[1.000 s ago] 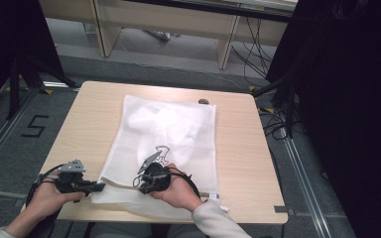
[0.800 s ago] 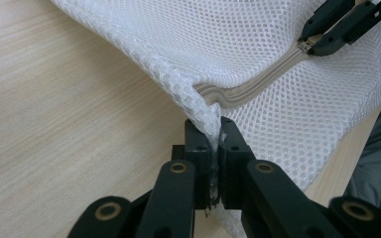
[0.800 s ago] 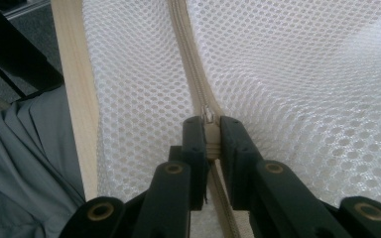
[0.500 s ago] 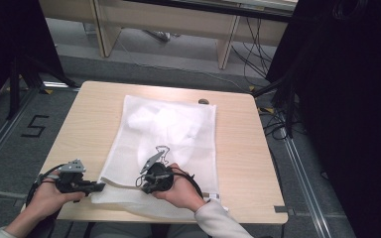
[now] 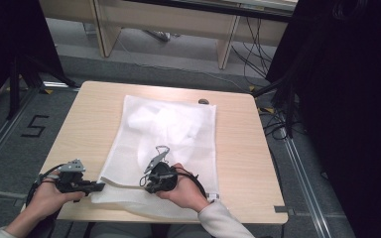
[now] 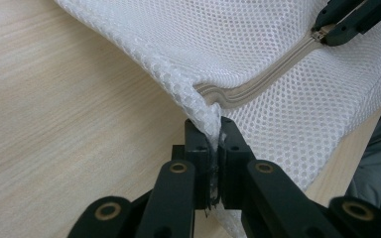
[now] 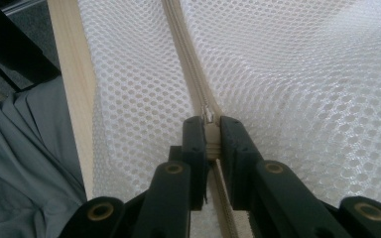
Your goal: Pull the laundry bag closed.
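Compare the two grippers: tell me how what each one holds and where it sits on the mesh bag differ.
The left gripper pinches the corner of the mesh bag, at the table's near left edge; the right gripper clamps the zipper pull, farther in along the zipper. The left gripper's jaws grip bunched netting, the right gripper's a small metal tab. Both are shut and sit at the bag's near edge.

My high view looks forward and down from above the near edge of the pale wooden tabletop [image 5: 243,148]. Each gripper view rides close behind its own jaws, almost against the white mesh zip-up laundry bag [image 5: 178,129], which all three views share.
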Available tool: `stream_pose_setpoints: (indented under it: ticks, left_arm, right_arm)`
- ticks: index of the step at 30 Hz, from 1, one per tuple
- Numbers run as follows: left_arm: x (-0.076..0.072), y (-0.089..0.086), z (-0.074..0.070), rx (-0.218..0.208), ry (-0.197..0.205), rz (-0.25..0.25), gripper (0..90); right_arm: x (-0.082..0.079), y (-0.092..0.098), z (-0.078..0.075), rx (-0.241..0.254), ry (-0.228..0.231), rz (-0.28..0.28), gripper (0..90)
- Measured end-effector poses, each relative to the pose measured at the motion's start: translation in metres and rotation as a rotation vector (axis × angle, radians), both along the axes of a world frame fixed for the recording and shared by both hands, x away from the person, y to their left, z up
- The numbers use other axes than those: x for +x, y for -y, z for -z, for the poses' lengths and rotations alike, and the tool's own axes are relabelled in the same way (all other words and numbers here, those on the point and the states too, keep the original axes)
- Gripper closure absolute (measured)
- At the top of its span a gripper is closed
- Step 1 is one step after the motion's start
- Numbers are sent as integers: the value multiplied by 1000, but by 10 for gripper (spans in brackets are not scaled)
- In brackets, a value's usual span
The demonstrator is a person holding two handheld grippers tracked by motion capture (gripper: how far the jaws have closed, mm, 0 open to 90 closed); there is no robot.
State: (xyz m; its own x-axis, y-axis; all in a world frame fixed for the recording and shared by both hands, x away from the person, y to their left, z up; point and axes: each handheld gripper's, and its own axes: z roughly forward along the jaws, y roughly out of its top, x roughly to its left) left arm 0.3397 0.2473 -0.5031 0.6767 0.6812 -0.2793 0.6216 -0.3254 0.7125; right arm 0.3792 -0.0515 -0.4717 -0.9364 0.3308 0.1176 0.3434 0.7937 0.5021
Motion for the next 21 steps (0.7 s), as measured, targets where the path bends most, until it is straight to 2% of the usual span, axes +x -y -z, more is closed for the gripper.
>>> stream_pose_setpoints:
  ticks: [1, 20, 21]
  left_arm:
    - [0, -1, -1, 15, -10, 5, 851]
    - [0, -1, -1, 13, -6, -2, 851]
    - [0, -1, -1, 13, -19, -5, 851]
  right_arm:
    - [0, 0, 0, -2, -3, 1, 822]
    - [-1, 13, -3, -5, 1, 13, 822]
    - [-1, 15, -3, -7, 4, 15, 822]
